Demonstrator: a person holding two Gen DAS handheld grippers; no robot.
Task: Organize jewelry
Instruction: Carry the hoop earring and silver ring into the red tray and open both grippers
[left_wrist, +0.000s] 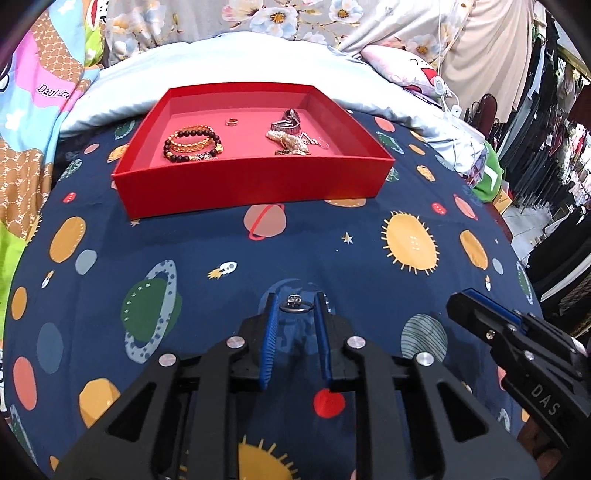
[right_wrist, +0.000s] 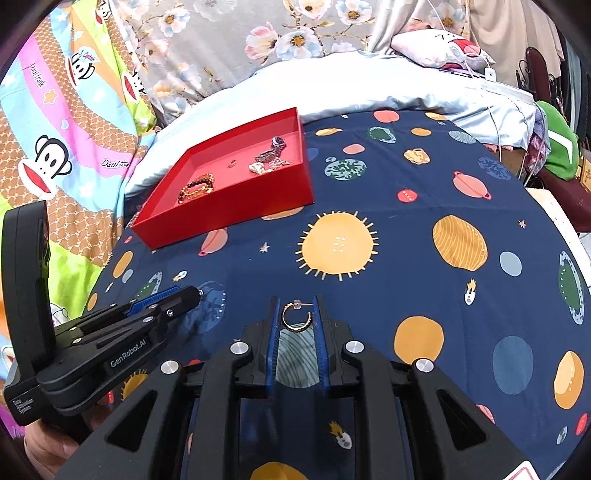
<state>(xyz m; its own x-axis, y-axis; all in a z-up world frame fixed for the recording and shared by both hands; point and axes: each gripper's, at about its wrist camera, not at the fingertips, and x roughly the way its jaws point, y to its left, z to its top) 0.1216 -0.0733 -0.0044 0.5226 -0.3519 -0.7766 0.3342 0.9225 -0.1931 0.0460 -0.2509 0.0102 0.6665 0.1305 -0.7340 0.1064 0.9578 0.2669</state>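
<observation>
A small silver ring (left_wrist: 295, 305) with a stone setting is being pinched between the blue pads of the left gripper (left_wrist: 296, 306), right at the fingertips, with the jaws drawn narrow around it. In the same way, a gold hoop earring (right_wrist: 296, 317) is being held by the right gripper (right_wrist: 295, 314), its jaws narrowed onto the hoop's two sides and its post sticking out just ahead of the tips. Both pieces are being carried above the space-print bedsheet (left_wrist: 369, 277), and the red tray (left_wrist: 255, 184) is lying well ahead of both pairs of jaws, with beaded bracelets (left_wrist: 192, 144), a small ring (left_wrist: 232, 122) and a heap of chains and a watch (left_wrist: 291, 134) already lying inside it. The risk is being set by how little of each piece is being gripped: either could be squeezed out sideways by a tilt or jolt and lost against the busy pattern. If release comes short of the near wall, the pieces would be dropped outside; if over the heap, the earring post could be snagged in the chains.
</observation>
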